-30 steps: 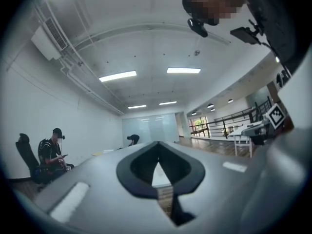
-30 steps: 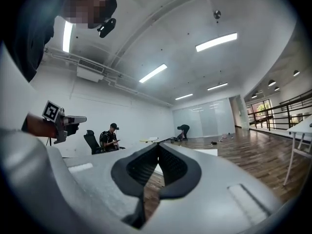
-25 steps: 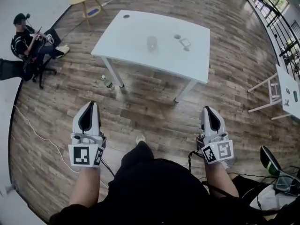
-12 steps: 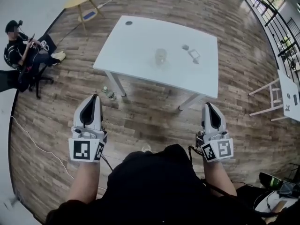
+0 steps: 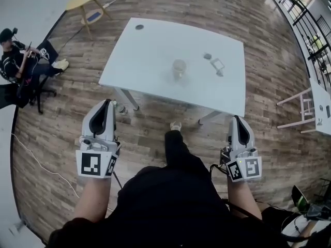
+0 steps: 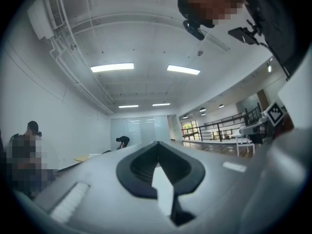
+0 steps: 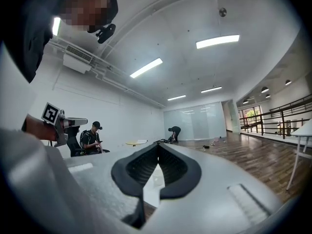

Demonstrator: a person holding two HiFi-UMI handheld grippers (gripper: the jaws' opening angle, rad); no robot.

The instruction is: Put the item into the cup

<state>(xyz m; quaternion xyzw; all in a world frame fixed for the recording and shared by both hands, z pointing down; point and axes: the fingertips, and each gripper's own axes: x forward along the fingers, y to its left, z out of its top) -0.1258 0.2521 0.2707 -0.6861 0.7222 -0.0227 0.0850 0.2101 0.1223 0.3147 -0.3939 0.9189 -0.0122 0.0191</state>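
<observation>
A clear cup (image 5: 179, 68) stands upright near the middle of a white table (image 5: 145, 61) ahead of me. To its right lie a small round item (image 5: 207, 56) and a small flat squarish item (image 5: 217, 64). My left gripper (image 5: 107, 103) is held level over the wooden floor, short of the table's near left leg, shut and empty; in the left gripper view its tips (image 6: 157, 143) meet. My right gripper (image 5: 237, 119) hangs just short of the table's near right corner, shut with nothing in it, and the right gripper view shows its tips (image 7: 158, 143) closed.
A person sits on a chair (image 5: 15, 50) at far left beside a small yellow table (image 5: 85, 1). A bottle (image 5: 120, 107) lies by the table's left leg. Another white table (image 5: 320, 107) and a railing (image 5: 310, 30) are at right. Cables and a bag (image 5: 305, 205) lie lower right.
The table with the cup has come nearer and lower in the head view. Both grippers have travelled forward towards it, still shut. A foot now steps out between them.
</observation>
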